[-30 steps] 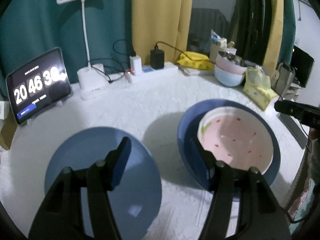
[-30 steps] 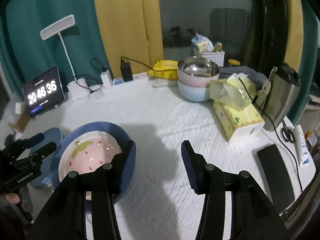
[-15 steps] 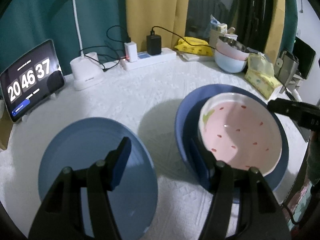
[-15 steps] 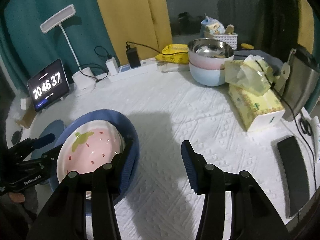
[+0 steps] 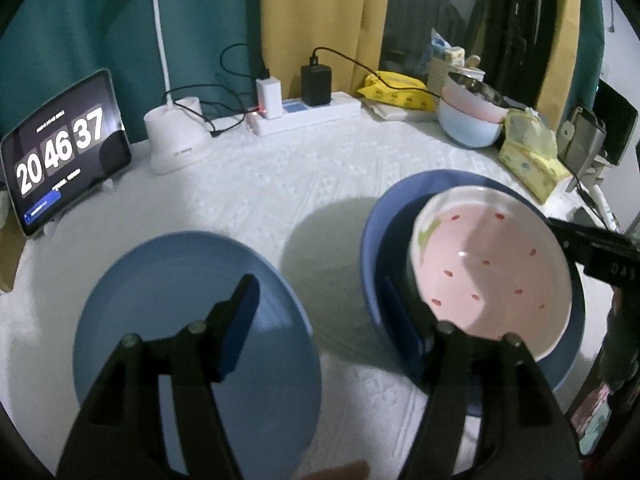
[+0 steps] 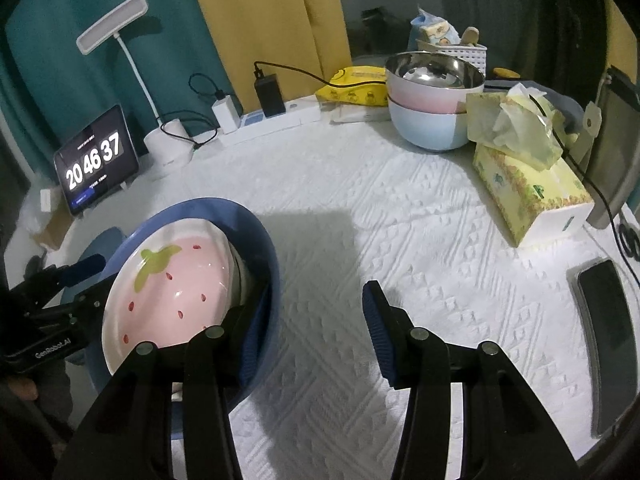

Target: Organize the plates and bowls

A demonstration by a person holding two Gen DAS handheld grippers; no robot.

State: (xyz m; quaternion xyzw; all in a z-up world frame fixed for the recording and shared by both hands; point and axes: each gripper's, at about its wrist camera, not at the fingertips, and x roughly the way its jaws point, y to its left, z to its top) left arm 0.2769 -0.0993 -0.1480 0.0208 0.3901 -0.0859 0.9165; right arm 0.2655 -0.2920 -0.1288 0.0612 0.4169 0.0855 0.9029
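The strawberry-pattern bowl [image 5: 488,276] sits tilted inside the deep blue bowl [image 5: 384,236], leaning toward that bowl's far wall as the right wrist view shows it. The pair rests on the white-clothed surface [image 6: 400,240]. A flat blue plate [image 5: 192,320] lies separately on the surface, directly under the left tool's left finger.

Left tool [image 5: 324,316]: jaws spread, having just been opening a little. Its right finger reaches down by the near-left wall of the blue bowl; whether the pad touches cannot be told. Nothing is pinched.

Right tool [image 6: 316,328]: jaws spread. Its left finger dips inside the blue bowl's rim, beside the strawberry bowl; its right finger hangs over bare cloth. The two tools bracket the nested pair from opposite sides. Judgement: this placement suits steadying the blue bowl with one tool while the other lifts the inner bowl out or straightens it.

Surroundings: ahead and right of the right tool, a stack of bowls [image 6: 434,104] topped by a metal one, likely the destination for bowls. A tissue box [image 6: 528,196] and a phone [image 6: 608,320] lie to its right. A power strip [image 5: 304,114], lamp base [image 5: 178,136] and clock tablet [image 5: 64,148] line the far edge. The path to the stack looks clear; the tissue box crowds its right side.
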